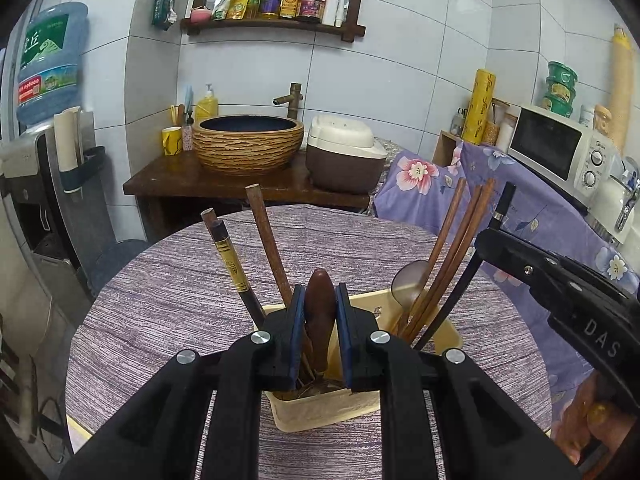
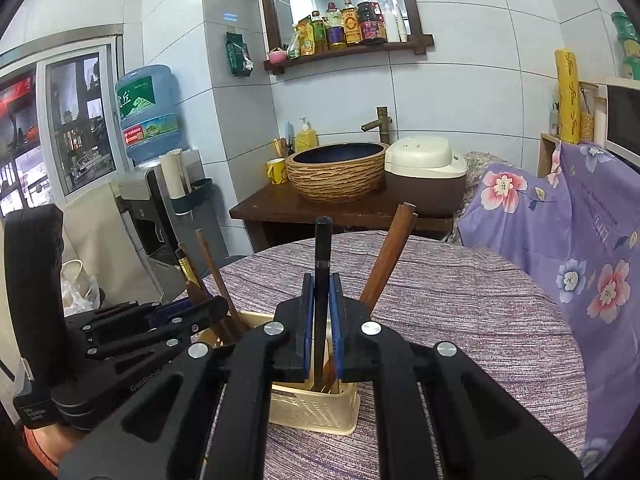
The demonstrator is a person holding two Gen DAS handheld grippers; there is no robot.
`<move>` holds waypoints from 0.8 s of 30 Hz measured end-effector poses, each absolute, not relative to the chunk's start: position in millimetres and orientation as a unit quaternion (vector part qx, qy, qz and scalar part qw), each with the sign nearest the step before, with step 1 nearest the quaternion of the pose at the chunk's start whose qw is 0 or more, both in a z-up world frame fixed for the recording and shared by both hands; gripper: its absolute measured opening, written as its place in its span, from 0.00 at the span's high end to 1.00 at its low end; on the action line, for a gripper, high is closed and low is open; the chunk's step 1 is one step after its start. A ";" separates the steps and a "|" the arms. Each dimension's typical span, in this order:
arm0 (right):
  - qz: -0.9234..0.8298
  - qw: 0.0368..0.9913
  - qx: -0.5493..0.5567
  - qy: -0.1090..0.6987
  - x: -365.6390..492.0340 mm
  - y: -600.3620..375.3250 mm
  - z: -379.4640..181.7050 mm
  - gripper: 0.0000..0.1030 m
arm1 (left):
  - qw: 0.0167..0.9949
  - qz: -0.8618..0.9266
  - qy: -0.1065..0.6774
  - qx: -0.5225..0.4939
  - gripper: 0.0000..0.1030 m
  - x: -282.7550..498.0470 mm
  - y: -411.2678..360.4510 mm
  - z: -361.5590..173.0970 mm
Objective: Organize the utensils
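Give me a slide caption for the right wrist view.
Right gripper clamps a black chopstick upright in the cream utensil basket.

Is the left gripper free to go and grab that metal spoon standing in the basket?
Probably not yet: the left gripper is shut on a brown wooden handle, so its jaws are occupied. The metal spoon stands close by in the cream basket, among wooden chopsticks.

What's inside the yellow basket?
Inside the cream basket stand wooden chopsticks, a black chopstick, a spoon and a brown handle. Their lower ends are hidden by its walls.
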State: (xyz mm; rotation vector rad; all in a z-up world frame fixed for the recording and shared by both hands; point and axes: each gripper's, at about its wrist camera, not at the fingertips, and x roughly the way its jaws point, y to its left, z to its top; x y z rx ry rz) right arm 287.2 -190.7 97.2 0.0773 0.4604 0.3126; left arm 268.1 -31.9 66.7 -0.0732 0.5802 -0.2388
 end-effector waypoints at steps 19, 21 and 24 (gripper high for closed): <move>0.099 0.982 0.008 0.160 209.4 -214.9 93.8 0.11 | 0.971 -0.100 0.216 0.007 0.27 203.7 -29.5 73.7; 0.092 0.982 0.005 0.165 198.4 -221.0 85.9 0.07 | 0.975 -0.091 0.202 0.006 0.09 187.9 -22.8 70.7; 0.078 0.981 0.005 0.177 173.2 -229.7 62.6 0.06 | 0.982 -0.079 0.170 0.004 0.05 161.4 -12.3 61.1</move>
